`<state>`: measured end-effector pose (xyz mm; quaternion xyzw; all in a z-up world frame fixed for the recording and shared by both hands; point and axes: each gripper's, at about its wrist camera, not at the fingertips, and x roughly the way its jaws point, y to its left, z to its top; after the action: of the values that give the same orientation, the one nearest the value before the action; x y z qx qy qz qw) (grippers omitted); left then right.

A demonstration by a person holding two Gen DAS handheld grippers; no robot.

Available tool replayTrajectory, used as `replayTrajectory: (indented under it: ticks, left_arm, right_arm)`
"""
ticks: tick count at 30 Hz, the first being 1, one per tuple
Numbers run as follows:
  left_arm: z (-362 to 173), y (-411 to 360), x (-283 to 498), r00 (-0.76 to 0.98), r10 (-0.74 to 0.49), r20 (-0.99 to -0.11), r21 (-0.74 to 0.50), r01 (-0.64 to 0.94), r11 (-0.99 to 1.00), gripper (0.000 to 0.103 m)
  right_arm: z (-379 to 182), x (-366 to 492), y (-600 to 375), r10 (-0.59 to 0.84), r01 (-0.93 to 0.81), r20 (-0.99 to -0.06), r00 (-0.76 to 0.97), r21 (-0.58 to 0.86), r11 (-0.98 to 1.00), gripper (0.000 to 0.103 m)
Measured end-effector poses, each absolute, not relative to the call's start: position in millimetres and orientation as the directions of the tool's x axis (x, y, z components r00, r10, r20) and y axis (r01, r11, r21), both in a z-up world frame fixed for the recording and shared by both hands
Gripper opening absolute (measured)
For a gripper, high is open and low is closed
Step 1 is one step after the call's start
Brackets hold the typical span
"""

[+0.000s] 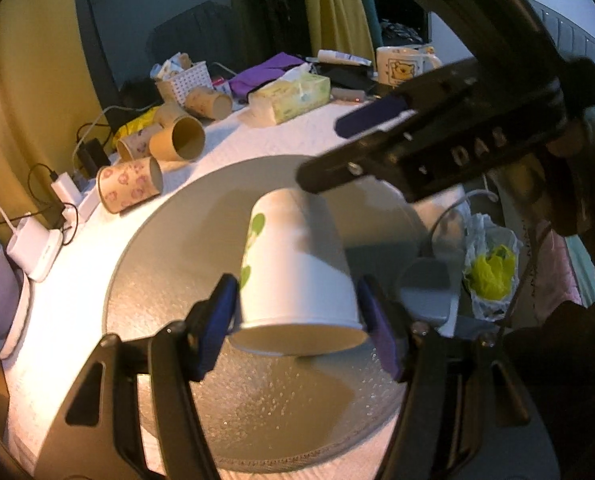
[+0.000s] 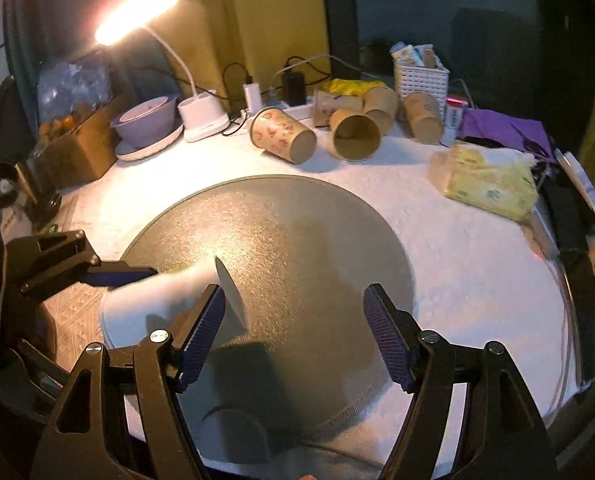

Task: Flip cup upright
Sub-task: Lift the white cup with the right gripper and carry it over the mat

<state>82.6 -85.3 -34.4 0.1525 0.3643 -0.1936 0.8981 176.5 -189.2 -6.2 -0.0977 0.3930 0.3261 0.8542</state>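
Note:
A white paper cup [image 1: 297, 276] with green print is held above the round grey mat [image 1: 177, 264], tilted, its open mouth toward the left wrist camera and downward. My left gripper [image 1: 299, 316] is shut on the cup near its rim, one blue pad on each side. In the right wrist view the cup [image 2: 165, 300] shows at lower left, lying sideways in the left gripper's fingers [image 2: 117, 274]. My right gripper [image 2: 293, 336] is open and empty over the mat [image 2: 297, 248]; in the left wrist view it [image 1: 325, 152] hangs just above and beyond the cup's base.
Several brown and patterned paper cups [image 2: 285, 140] lie on their sides at the table's far edge. A tissue pack [image 2: 489, 188], a white basket [image 2: 419, 80], a lit desk lamp [image 2: 201, 116], a purple bowl [image 2: 145, 120] and chargers with cables [image 2: 253, 96] stand around them.

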Motion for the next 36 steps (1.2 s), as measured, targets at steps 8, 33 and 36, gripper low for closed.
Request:
replayTrajectory:
  ticks: [8,33,36]
  left_arm:
    - [-37,-81,85,0.653,-0.277,-0.705,0.11,0.485,0.867,0.065]
    - [-47,-45,69,0.584,-0.331,-0.741,-0.101,0.39,0.915,0.086]
    - [-51,-37,65,0.575,-0.325,-0.751,-0.119,0.366,0.923,0.087]
  right_arm:
    - [-7,192,-163,0.528,-0.676,-0.733,0.429,0.127,0.726,0.075]
    - [-25,176,-157,0.46,-0.71,-0.807,0.37,0.073,0.7,0.075]
    - [-21,169,-156,0.463,-0.73,-0.807,0.366,0.06,0.681,0.075]
